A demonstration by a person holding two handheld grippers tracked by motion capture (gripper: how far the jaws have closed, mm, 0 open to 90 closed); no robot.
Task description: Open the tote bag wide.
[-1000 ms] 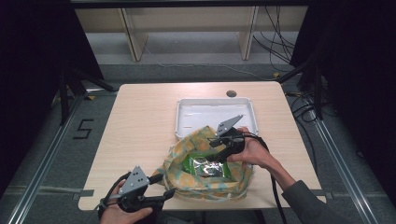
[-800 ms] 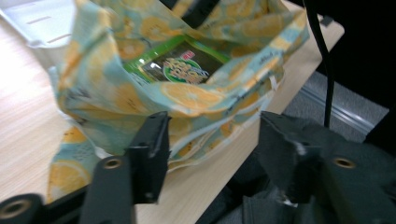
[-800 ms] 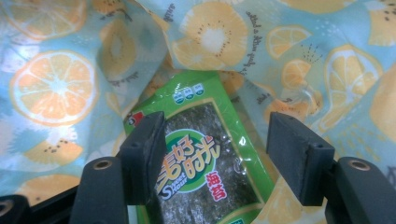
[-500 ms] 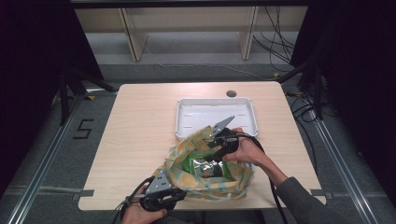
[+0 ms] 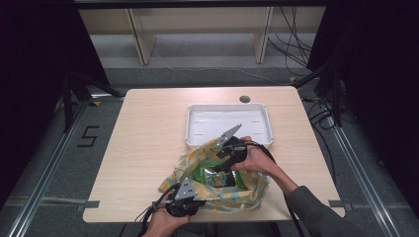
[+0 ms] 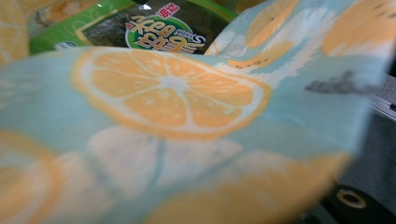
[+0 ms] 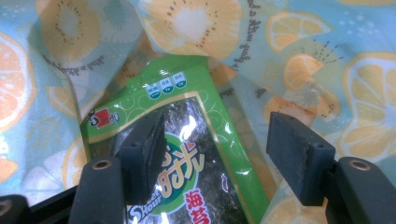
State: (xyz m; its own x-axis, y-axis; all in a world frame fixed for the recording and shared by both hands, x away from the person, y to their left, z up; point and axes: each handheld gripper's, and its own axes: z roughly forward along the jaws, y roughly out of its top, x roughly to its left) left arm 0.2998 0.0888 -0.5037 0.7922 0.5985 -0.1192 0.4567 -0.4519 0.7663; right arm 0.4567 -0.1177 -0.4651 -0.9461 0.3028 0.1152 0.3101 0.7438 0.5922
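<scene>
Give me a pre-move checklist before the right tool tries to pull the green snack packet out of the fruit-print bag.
1. Right tool open: ok, its jaws stand apart in the right gripper view.
2. Packet lined up: ok, the green snack packet lies between and just beyond the jaws.
3. Packet gripped: not ok, the jaws have not closed on it.
4. Bag mouth open: ok, the fruit-print bag gapes and the packet shows inside it.
5. Left tool holding the bag's near edge: cannot tell, cloth covers the left gripper view and hides the jaws.
6. Drop spot free: ok, the white tray behind the bag holds nothing.
</scene>
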